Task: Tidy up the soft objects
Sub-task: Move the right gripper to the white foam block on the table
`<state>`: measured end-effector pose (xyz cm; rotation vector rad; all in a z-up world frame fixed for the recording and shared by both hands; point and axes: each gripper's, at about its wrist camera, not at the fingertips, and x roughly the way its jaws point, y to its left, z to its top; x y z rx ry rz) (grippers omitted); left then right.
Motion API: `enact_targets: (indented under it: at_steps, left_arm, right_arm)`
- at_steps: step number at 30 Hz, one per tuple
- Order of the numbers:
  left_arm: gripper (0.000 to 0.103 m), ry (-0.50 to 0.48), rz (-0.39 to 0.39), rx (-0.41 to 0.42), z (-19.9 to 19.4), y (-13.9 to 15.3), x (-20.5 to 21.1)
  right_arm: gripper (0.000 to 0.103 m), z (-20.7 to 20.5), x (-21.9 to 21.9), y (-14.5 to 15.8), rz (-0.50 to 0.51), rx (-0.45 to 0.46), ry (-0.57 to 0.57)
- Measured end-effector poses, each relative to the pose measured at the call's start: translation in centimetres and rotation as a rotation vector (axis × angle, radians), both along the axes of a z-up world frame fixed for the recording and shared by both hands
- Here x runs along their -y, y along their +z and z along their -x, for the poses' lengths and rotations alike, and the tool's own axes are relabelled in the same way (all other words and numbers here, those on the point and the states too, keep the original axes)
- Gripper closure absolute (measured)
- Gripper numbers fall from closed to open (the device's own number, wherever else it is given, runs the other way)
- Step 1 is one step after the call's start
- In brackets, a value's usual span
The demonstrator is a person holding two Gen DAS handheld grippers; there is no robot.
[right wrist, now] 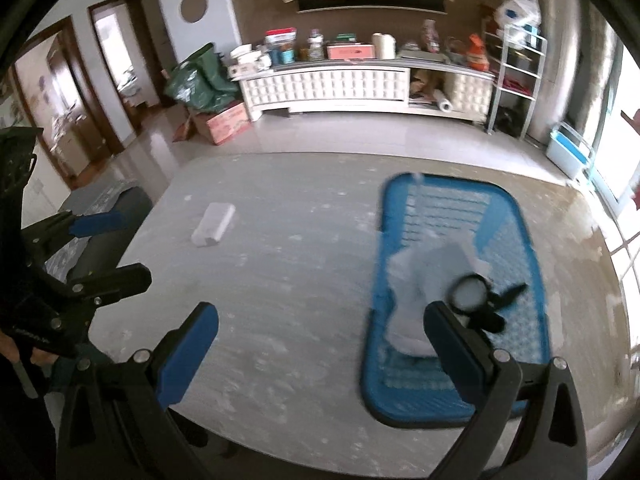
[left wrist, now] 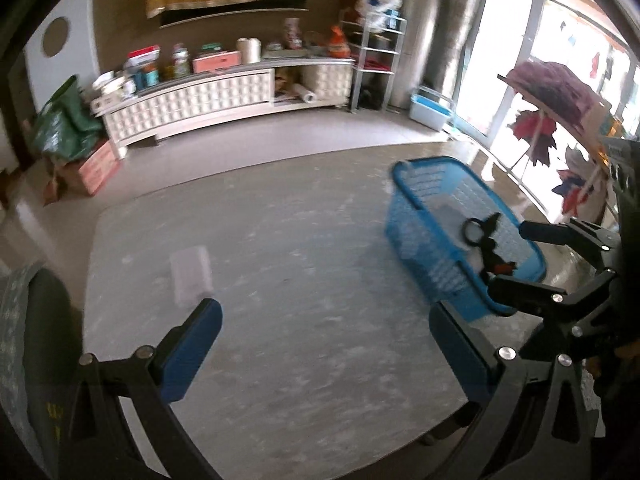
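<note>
1. Nearest the cameras, the left gripper and right gripper hang over the grey surface, jaws wide, holding nothing.
2. Farther right, a blue basket holds a pale cloth and black scissors.
3. Far left, apart from the basket, lies a small white pack.

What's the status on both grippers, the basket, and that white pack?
Left gripper open, empty. Right gripper open, empty. Blue basket holds soft items. White pack alone on table, nothing blocking.
</note>
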<state>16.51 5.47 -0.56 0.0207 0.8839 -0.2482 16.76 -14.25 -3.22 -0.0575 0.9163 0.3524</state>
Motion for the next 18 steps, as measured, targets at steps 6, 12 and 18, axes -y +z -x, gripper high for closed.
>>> enact_targets:
  at_steps: [6,12,18]
  left_arm:
    - [0.000,0.110,0.023,0.003,0.6,-0.4,-5.2]
    - [0.000,0.198,0.022,-0.014,0.3,-1.8,-10.3]
    - [0.000,0.271,0.038,-0.041,0.1,-4.1,-14.3]
  right_arm:
    - [0.000,-2.1,-4.1,-0.9,0.005,-0.002,0.082]
    - [0.000,-4.1,-7.6,-1.9,0.006,-0.021,0.132]
    - [0.000,-5.6,-10.3,-3.1,0.017,-0.042,0.173]
